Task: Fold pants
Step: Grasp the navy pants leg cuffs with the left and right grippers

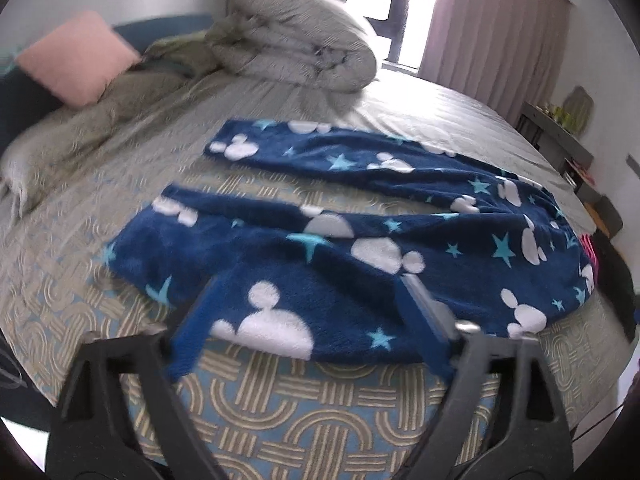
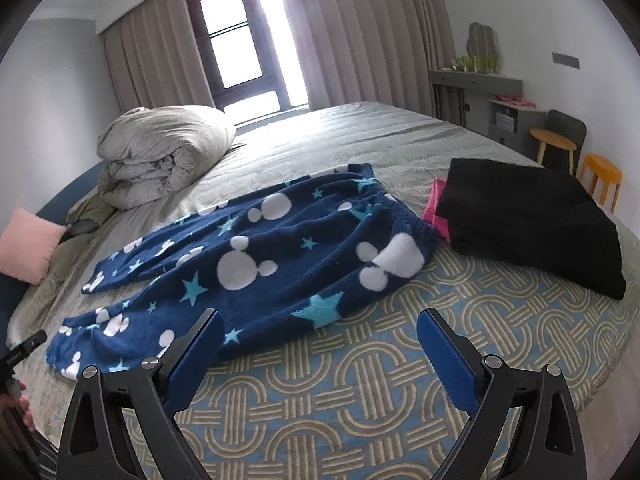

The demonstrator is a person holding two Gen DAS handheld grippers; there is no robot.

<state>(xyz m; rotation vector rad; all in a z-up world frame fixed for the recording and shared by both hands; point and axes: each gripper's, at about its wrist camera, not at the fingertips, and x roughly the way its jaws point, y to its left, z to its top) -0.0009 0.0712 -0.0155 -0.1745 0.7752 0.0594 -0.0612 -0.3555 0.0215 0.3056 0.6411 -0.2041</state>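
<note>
Navy fleece pants with white mouse heads and blue stars lie spread on the bed, legs apart and pointing left, waistband at the right. They also show in the right wrist view. My left gripper is open, just above the near leg's edge, holding nothing. My right gripper is open and empty, above the patterned bedspread just in front of the pants' near edge.
A folded black garment on a pink one lies right of the waistband. A rolled grey duvet and a pink pillow sit at the far side. Stools and a shelf stand beyond the bed's right edge.
</note>
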